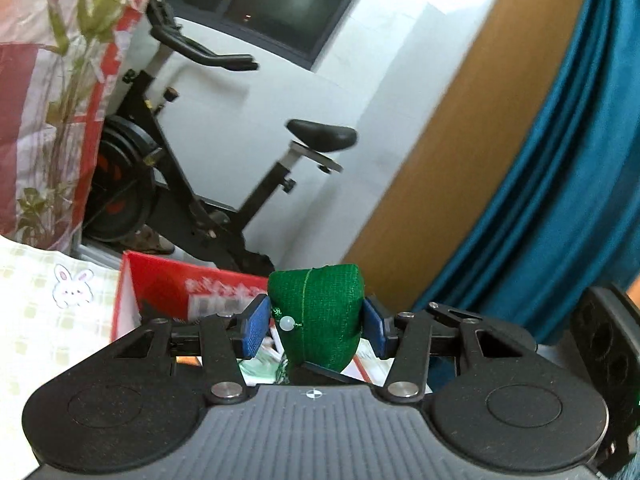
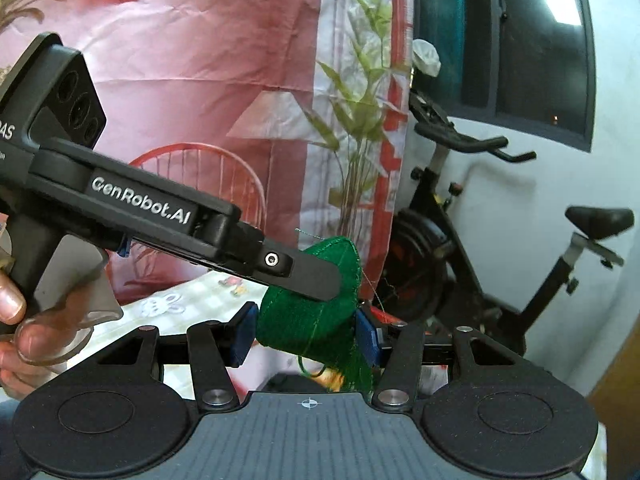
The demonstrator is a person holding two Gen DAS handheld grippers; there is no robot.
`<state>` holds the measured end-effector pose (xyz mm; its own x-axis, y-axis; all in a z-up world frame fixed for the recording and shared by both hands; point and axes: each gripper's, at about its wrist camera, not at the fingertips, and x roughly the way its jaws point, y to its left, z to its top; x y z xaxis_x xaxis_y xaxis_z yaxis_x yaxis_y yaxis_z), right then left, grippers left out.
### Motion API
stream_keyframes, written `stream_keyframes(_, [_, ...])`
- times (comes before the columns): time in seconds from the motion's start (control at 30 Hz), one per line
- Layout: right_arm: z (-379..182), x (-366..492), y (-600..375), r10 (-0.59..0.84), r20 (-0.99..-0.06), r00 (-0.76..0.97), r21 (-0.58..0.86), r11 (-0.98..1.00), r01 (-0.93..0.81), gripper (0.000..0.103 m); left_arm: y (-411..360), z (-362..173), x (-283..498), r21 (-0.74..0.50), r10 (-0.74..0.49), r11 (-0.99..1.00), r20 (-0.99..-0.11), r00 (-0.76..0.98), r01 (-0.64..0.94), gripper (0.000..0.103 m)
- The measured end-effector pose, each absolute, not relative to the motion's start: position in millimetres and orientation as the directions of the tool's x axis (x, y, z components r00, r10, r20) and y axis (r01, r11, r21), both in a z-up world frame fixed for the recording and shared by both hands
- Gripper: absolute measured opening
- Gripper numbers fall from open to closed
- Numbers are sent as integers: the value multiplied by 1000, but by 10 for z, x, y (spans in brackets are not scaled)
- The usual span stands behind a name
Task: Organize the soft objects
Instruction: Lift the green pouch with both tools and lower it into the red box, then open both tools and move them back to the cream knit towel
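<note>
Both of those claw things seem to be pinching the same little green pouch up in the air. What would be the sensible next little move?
Probably carry it over the red box below and lower it. The left gripper and the right gripper both pinch the green pouch, clear of the checked cloth.

A black exercise bike (image 1: 192,160) stands against a white wall beside a pink-and-red leaf-patterned curtain (image 2: 208,60), with a teal drape (image 1: 560,160), a red cardboard box (image 1: 180,288) and a bunny-printed checked cloth (image 1: 52,304).
</note>
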<state>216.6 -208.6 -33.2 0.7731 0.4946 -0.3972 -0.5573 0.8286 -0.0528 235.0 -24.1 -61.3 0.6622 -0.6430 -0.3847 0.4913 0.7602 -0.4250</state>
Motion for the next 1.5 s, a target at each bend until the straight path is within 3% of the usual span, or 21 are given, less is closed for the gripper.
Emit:
stream_keyframes(0.57, [-1276,3222,-1806,475,-579,663,48,831,-554,49,-150,-1330,3191,-429,-549,832,-547,632,352,53])
stream_keyframes(0.83, [-1475,3322,-1884,379,-625,682,35,887,-460,51,-145,-1382,3239,-378,-503,863,-570,649,336,53])
stream_keyframes(1.3, [-1316,2754,-2150,392,-561,729,12,884,-467,51,-57,-1268,2696,-265,-456,890,-554,697,372,54])
stream_keyframes(1.5, [-1259,2235,-2323,388,-516,764,-5,890,-455,51,166,-1306,2286,-328,-480,877,-573,664,350,54])
